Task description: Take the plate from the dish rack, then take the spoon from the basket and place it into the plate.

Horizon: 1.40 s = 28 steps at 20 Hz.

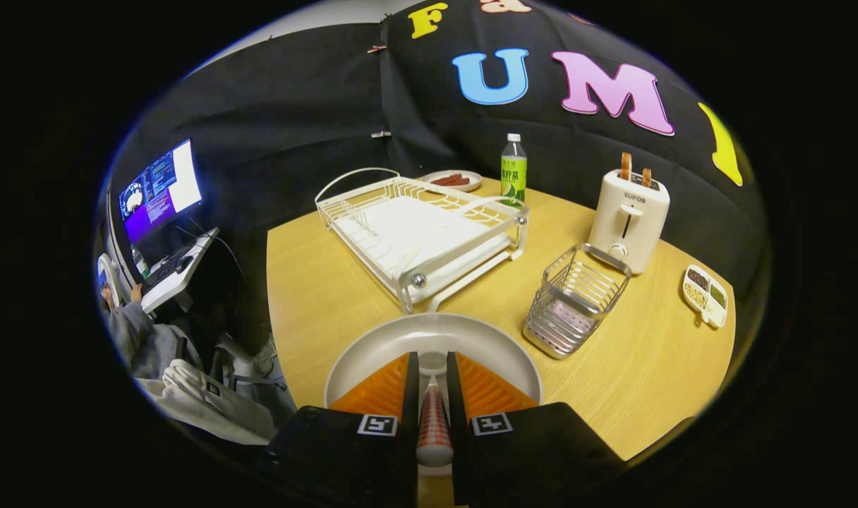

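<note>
The hand-held gripper [432, 395] has its fingers nearly closed, pinching the spoon [434, 423] by its ribbed handle, with the bowl end hanging right over the round, smooth plate [372, 349] on the table [633, 367]. The risk from here: that glossy plate looks slick, so a drop from height could bounce or slide the spoon off the rim. The wire basket [573, 300] sits empty at 2 o'clock from the fingers, and the white wire dish rack [422, 233] at 12 o'clock.
</note>
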Each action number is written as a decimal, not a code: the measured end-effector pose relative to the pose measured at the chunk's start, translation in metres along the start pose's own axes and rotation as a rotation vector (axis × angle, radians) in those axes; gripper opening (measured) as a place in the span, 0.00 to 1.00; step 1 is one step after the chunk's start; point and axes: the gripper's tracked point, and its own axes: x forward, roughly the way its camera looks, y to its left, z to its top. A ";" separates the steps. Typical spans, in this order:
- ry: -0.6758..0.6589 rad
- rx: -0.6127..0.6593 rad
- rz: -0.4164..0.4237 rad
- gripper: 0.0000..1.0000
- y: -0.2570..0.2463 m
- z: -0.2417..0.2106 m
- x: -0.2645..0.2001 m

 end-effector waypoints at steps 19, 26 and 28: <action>-0.149 0.074 -0.077 0.99 -0.021 0.064 -0.032; -0.360 0.165 -0.298 0.99 -0.044 0.163 -0.095; -0.410 0.169 -0.394 0.98 -0.052 0.186 -0.119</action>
